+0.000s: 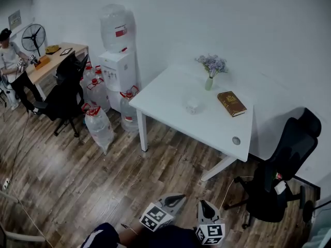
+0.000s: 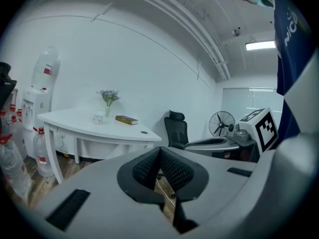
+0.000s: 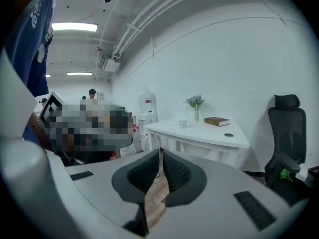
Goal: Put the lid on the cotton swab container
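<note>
Both claws hang low, well back from the bench (image 1: 165, 94). The left claw (image 1: 177, 199) is squeezed fully together with nothing in it. The right claw (image 1: 205, 206) is basically closed too, just a hairline gap, and it's empty. The cotton swab container (image 1: 193, 106) sits far ahead of both claws on the bench. There's a book (image 1: 231, 103) off to its right and a flower vase (image 1: 209, 82) a bit beyond it. The container is too small from here to tell if its lid is on.

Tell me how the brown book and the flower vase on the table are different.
The book lies flat; the vase stands upright. The book is brown; the vase is pale green, with purple flowers in it. Both rest on the white table.
</note>
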